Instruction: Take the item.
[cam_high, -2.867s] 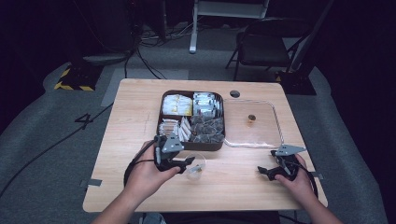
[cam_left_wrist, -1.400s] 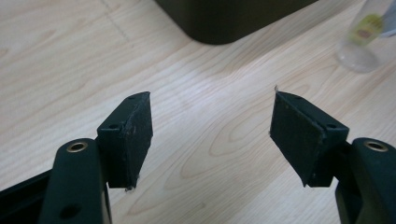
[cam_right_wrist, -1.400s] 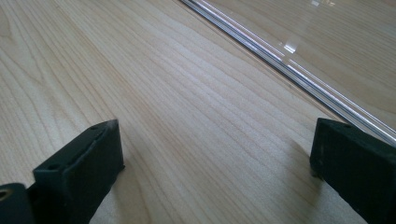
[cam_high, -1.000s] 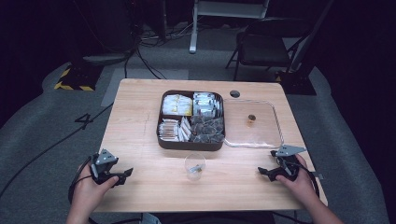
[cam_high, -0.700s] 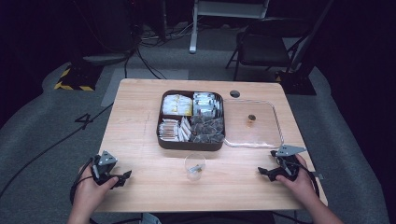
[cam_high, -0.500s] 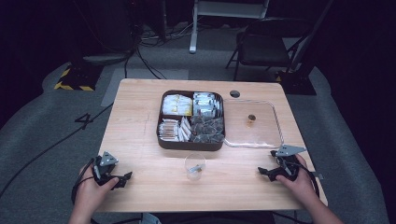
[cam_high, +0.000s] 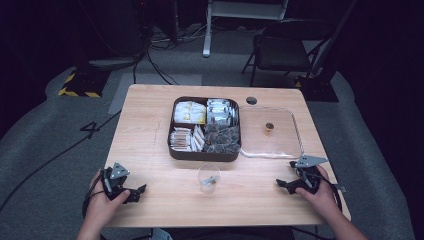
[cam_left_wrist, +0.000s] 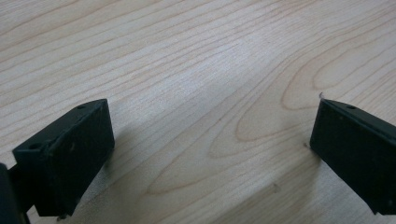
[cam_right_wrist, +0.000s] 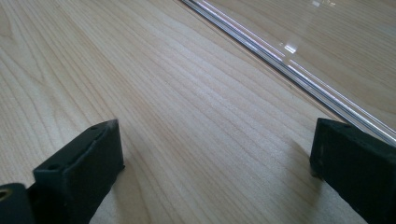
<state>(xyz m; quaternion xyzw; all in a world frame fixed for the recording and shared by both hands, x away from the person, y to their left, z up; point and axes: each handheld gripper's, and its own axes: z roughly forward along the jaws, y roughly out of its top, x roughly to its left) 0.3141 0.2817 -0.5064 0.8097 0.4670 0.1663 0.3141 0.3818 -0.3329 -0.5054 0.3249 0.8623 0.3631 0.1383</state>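
Observation:
A dark compartment tray (cam_high: 172, 150) of packets sits mid-table, with a clear lid (cam_high: 295, 131) lying flat to its right; a small brown piece rests on the lid. A small clear cup (cam_high: 208, 178) holding a packet stands in front of the tray. My left gripper (cam_high: 136, 192) rests on the table's near left, open, jaws wide apart over bare wood (cam_left_wrist: 205, 93). My right gripper (cam_high: 283, 184) rests at the near right, open, with nothing between its jaws and the lid's edge (cam_right_wrist: 280, 56) just beyond.
The wooden table (cam_high: 150, 115) has a round cable hole (cam_high: 251, 100) at the back. A folding chair (cam_high: 280, 50) and cables lie on the floor behind. The table's front edge runs close under both hands.
The left gripper has pulled back from the cup to the table's near left corner, leaving the cup standing. The right gripper has not moved.

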